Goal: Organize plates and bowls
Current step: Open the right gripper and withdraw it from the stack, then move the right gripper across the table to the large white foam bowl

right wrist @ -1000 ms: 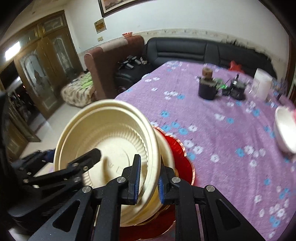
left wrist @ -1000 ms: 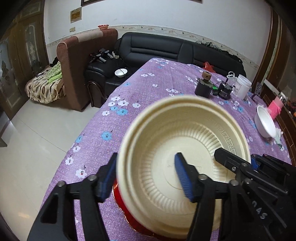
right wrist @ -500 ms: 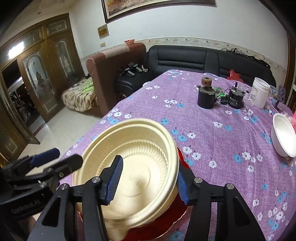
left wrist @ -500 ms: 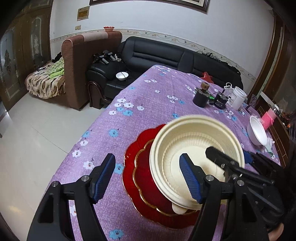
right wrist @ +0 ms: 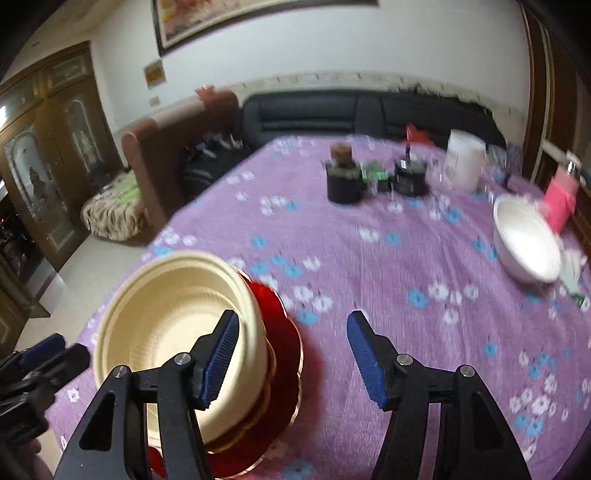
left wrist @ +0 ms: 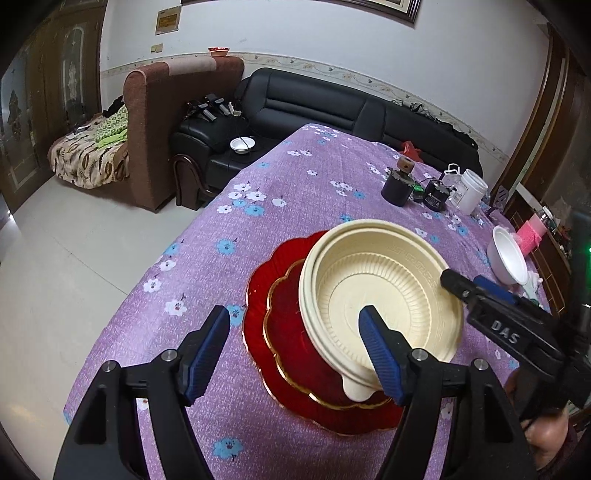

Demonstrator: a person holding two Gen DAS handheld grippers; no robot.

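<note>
The desk (left wrist: pixel 295 192) carries a purple cloth (left wrist: pixel 207 258) printed with white and blue flowers. At its far end stand a dark mug (left wrist: pixel 396 191) with a brown block on top, a black device (left wrist: pixel 436 194) just beside it, and a white jar (left wrist: pixel 470 191) further right. A pink item (left wrist: pixel 532 236) sits at the right edge. Beyond the desk, a black sofa (left wrist: pixel 332 107) lines the wall. A brown armchair (left wrist: pixel 173 122) stands to its left, next to a patterned cover (left wrist: pixel 85 162) on low furniture. A wooden door (right wrist: pixel 44 173) occupies the left wall. A framed picture (right wrist: pixel 236 18) hangs above the sofa.
</note>
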